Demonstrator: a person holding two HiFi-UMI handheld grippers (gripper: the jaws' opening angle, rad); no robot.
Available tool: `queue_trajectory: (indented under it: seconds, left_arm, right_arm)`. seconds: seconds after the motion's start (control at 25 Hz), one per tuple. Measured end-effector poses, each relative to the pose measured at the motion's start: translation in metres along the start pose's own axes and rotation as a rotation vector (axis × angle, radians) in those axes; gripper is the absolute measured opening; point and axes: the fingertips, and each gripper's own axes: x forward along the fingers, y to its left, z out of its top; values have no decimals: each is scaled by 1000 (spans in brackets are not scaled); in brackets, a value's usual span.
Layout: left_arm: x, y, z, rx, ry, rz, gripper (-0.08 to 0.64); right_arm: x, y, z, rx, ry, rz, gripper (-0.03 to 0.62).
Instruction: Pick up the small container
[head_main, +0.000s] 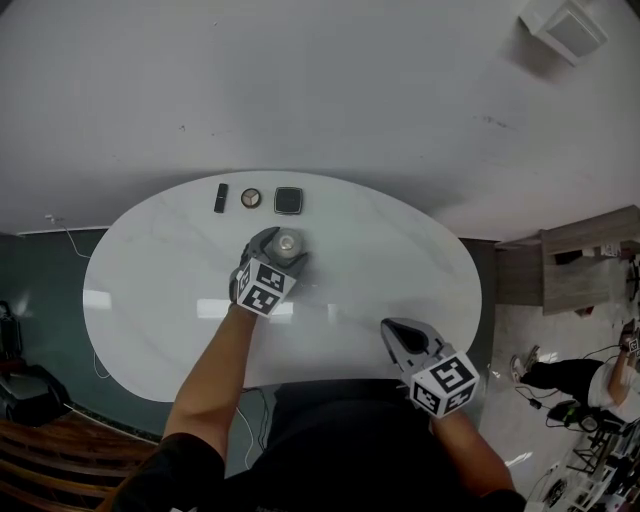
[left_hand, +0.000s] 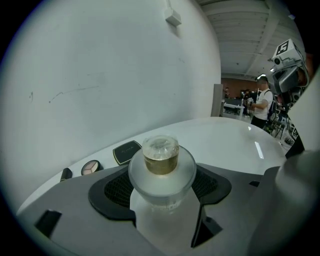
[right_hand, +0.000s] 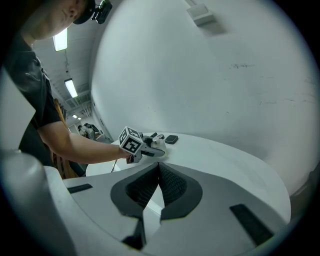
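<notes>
While it stands upright mid-table (head_main: 400, 250), long axis vertical, gold cap up, small container (left_hand: 161, 160) sits between left gripper's (head_main: 287, 247) wide-apart jaws. Right gripper (head_main: 393, 330) closed, empty.

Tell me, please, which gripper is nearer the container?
Left. The left gripper straddles the container, jaws open around it; the right gripper hangs apart from it, near the table's front edge.
</notes>
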Motion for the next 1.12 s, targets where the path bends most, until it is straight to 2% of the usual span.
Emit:
queue_trajectory:
  seconds: [0.36,0.72,1.0,1.12]
  left_arm:
    - [24,0,1,-12,4,-18,339]
    - [27,2,3,-31,-27,-7,342]
    - [31,0,4,-42,1,-2,342]
    - [28,-6,2,-49,38,-36,342]
  right_arm:
    - [-1,-12,-5,26,9,-19,-6]
    - [1,-21,-8,48,13,-29,-6]
    - [2,-20,-10,51,10,-28,-5]
    - [0,-15,-8,48,2,-27,-5]
